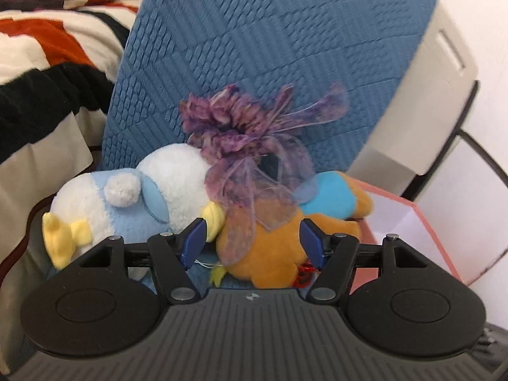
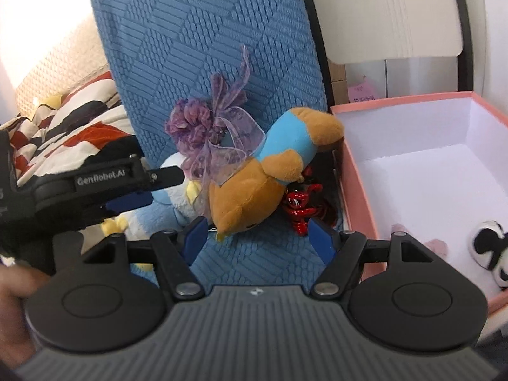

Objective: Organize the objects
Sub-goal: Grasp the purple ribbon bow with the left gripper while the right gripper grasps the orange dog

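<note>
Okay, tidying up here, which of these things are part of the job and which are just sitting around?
Part of the job: orange plush, white and blue plush, purple ribbon flower, red trinket, pink box.
Just lying about: blue cushion, striped blanket.

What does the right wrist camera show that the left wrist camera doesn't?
Only the right wrist view shows the pink box's white inside, a black-and-white plush in it, and the left gripper. Only the left wrist view shows the whole white-and-blue plush. Both show the orange plush, purple ribbon flower, red trinket and blue chair cover.
</note>
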{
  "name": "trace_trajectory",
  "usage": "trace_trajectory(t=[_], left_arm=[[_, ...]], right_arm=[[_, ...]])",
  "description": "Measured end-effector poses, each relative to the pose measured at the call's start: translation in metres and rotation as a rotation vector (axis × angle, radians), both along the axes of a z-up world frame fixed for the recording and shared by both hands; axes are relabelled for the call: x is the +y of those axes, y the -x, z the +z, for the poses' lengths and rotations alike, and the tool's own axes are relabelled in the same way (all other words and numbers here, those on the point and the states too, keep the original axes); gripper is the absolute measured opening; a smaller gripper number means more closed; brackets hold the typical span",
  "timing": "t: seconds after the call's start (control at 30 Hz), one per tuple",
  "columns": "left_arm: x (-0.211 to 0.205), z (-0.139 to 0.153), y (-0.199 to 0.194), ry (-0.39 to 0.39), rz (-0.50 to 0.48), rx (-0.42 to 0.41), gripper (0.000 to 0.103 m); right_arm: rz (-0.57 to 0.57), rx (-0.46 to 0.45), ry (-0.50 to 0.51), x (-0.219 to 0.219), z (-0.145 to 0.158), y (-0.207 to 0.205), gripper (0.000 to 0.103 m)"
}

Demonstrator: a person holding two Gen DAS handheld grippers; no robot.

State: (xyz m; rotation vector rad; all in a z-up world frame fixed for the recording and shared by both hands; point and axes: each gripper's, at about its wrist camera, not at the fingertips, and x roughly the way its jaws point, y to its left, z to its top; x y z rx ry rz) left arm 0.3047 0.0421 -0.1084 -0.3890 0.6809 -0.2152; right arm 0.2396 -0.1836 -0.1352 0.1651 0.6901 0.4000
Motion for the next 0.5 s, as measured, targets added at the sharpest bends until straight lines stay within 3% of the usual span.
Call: trace_trajectory(t=[0.5], left_arm=[[-0.006, -0.012, -0.088, -0.045, -0.026, -0.028, 0.070]], right_arm=[[0.033, 0.097, -0.027, 0.031, -0.027, -0.074, 0.072]])
